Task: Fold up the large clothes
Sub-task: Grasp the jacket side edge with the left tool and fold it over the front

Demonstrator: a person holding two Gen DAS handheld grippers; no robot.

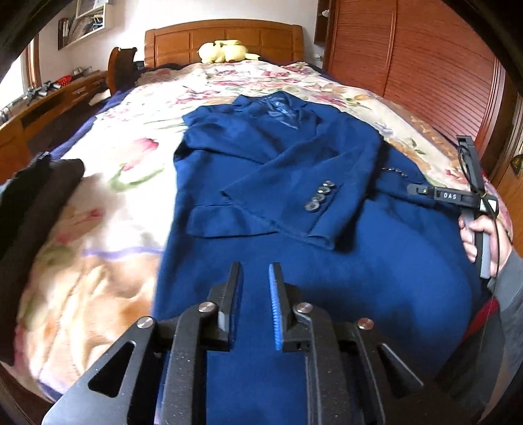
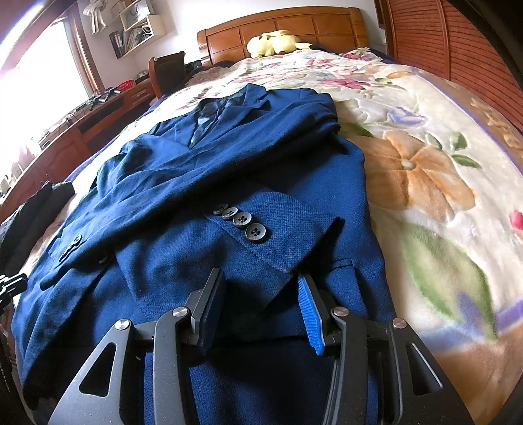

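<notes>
Both tongs (image 1: 256, 271) (image 2: 261, 281) open over jacket (image 2: 196, 183)

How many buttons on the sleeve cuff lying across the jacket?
4, in a row on the cuff: buttons. Other buttons elsewhere on the jacket.

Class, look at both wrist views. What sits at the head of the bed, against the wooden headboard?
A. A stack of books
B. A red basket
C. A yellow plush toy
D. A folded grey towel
C: a yellow plush toy lies against the wooden headboard, beyond the blue jacket.
</notes>
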